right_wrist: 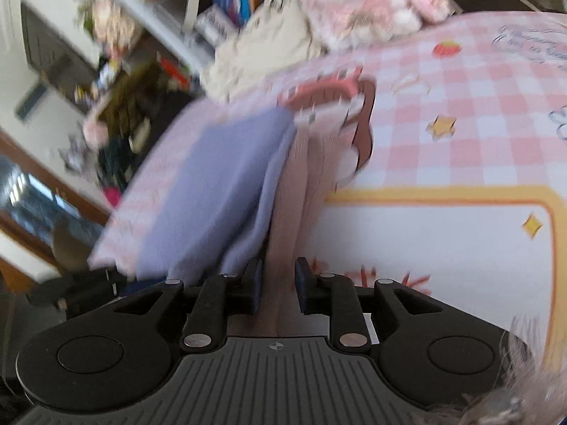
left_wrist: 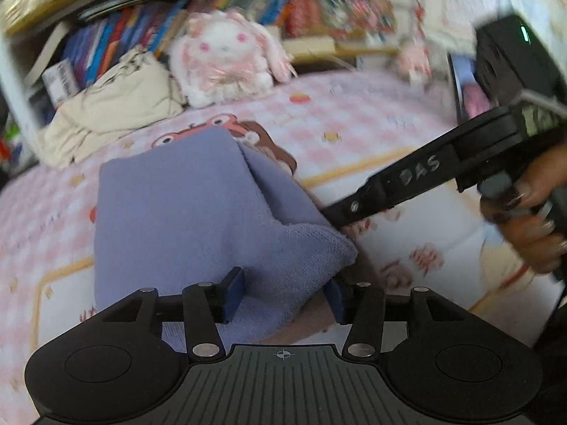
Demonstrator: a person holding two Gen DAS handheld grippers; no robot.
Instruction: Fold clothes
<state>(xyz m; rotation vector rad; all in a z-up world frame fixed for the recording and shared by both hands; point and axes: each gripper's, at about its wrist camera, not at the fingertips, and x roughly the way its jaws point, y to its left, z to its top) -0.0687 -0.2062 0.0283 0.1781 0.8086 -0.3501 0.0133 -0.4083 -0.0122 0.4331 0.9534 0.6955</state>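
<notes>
Handwritten letters "DAS" (left_wrist: 420, 170) show in pale marker on the black arm of the right tongs, seen from the left wrist camera; a hand (left_wrist: 524, 219) with dark nail polish grips its handle. Print on the pink checked bedsheet (left_wrist: 372, 113) is too blurred to read.

Left tongs (left_wrist: 283, 297) stand spread about halfway, the blue pads apart, with a corner of the lavender knit garment (left_wrist: 184, 212) lying between them, the pads not pressing on it. Right tongs (right_wrist: 278, 283) are parted only narrowly, and a strip of pale pink ribbed fabric (right_wrist: 301, 184) runs up between the pads; I cannot tell whether they touch it.

The lavender garment lies folded on the bed, partly over the pink ribbed fabric, with its near edge at the tongs. Behind it sit a cream garment (left_wrist: 117, 106) in a heap and a pink-and-white plush bunny (left_wrist: 226, 60), below shelves of books (left_wrist: 117, 39).
</notes>
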